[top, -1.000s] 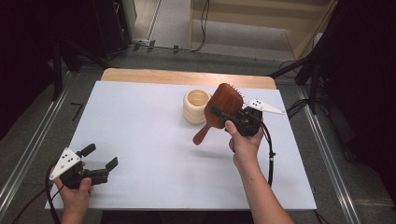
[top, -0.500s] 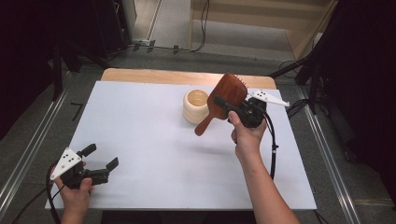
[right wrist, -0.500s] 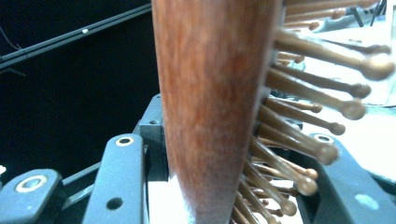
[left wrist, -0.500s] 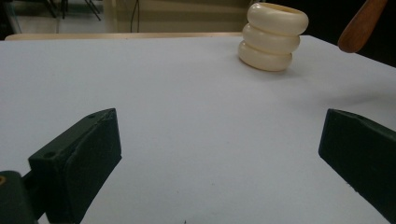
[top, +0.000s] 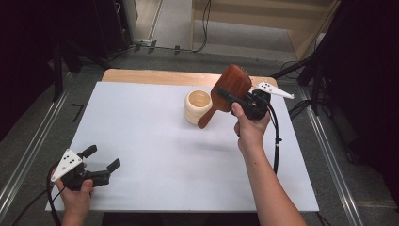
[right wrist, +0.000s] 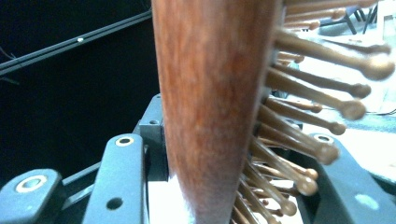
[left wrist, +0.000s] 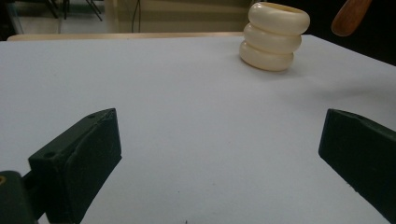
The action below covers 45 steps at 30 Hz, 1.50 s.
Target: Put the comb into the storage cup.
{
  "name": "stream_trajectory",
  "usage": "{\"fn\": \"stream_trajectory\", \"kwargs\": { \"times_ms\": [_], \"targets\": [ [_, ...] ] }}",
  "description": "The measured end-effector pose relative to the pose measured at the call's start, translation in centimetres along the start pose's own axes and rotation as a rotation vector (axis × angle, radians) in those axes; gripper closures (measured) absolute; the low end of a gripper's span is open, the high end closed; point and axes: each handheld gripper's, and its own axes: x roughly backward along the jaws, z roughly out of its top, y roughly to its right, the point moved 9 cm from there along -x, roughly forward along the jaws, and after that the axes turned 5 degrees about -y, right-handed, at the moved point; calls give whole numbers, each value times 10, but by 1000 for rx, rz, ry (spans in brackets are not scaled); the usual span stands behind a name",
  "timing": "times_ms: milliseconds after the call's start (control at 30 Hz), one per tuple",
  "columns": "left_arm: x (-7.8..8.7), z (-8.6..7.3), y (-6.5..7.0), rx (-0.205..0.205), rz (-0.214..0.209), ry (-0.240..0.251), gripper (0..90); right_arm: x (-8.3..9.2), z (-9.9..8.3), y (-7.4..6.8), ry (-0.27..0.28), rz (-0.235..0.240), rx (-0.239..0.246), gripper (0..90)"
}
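Your right gripper (top: 235, 100) is clenched on the wooden hairbrush (top: 226, 92), held in the air with its handle just beside the cream ringed cup (top: 197, 106), so next tip the handle down into its mouth, while your left gripper (top: 101, 161) rests released on the counter (top: 155, 155).

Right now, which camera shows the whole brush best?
The high view: the whole brush shows there, head up and handle down beside the cup. The right gripper view shows its back and bristles close up; the left gripper view, just its handle tip.
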Motion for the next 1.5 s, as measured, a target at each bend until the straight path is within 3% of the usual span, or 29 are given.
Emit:
{"fn": "stream_trajectory", "kwargs": {
  "times_ms": [1500],
  "targets": [
    [0,0,0,5,-8,1,0,-25,36,20,39,-21,-16,510]
  ]
}}
